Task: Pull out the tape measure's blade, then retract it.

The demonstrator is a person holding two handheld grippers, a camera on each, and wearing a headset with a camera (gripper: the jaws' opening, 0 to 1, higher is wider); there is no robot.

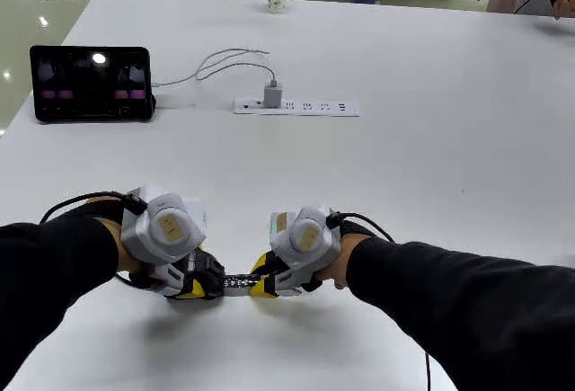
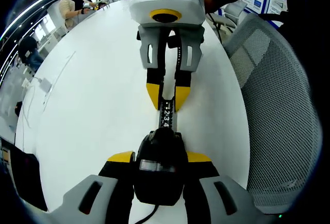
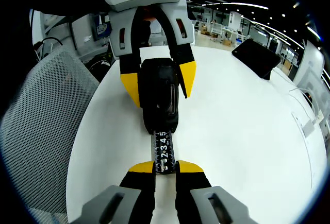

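I am clenching my left claw [image 2: 160, 158] around the body of the tape measure [image 3: 160, 98], holding it low over the table [image 1: 404, 166] right in front of me. My right claw [image 3: 165, 168] is pinching the tip of the blade [image 3: 163, 149], with only a short numbered stretch showing between the two claws. As I see it, the thin tip could be slipping free if I am pulling unevenly, and the spring would snap it back. Twisting either claw could be kinking the blade.

Black tape measure [image 3: 160, 92] at the edge of the white table [image 1: 404, 184], short numbered blade [image 3: 163, 152] out flat.
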